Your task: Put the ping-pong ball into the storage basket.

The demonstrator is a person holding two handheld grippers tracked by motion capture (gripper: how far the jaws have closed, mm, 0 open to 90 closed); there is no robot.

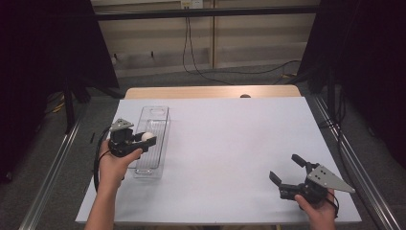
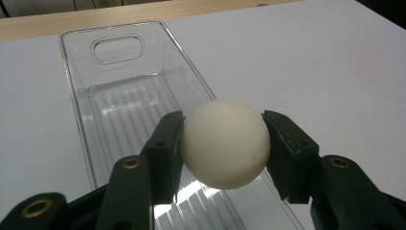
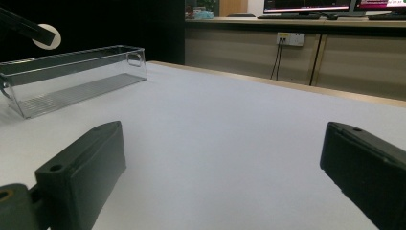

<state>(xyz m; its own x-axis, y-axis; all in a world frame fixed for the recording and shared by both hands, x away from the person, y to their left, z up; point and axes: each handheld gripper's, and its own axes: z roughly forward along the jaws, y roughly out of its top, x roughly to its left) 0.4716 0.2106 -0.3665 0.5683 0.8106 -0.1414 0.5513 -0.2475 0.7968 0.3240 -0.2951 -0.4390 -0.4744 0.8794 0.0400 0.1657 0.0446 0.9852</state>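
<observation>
White-covered table (image 1: 230,158) is carrying a clear plastic tray (image 1: 160,115) at its left side; tray is lying empty. Left gripper (image 1: 143,138) is clamping a white ball (image 2: 225,143) above the tray's near half. Right gripper (image 1: 286,168) is idling wide apart, near right. Judgement: ball gripped, drop into tray probably remaining.

Clear tray's (image 2: 119,96) near end behind ball (image 2: 225,143)
</observation>
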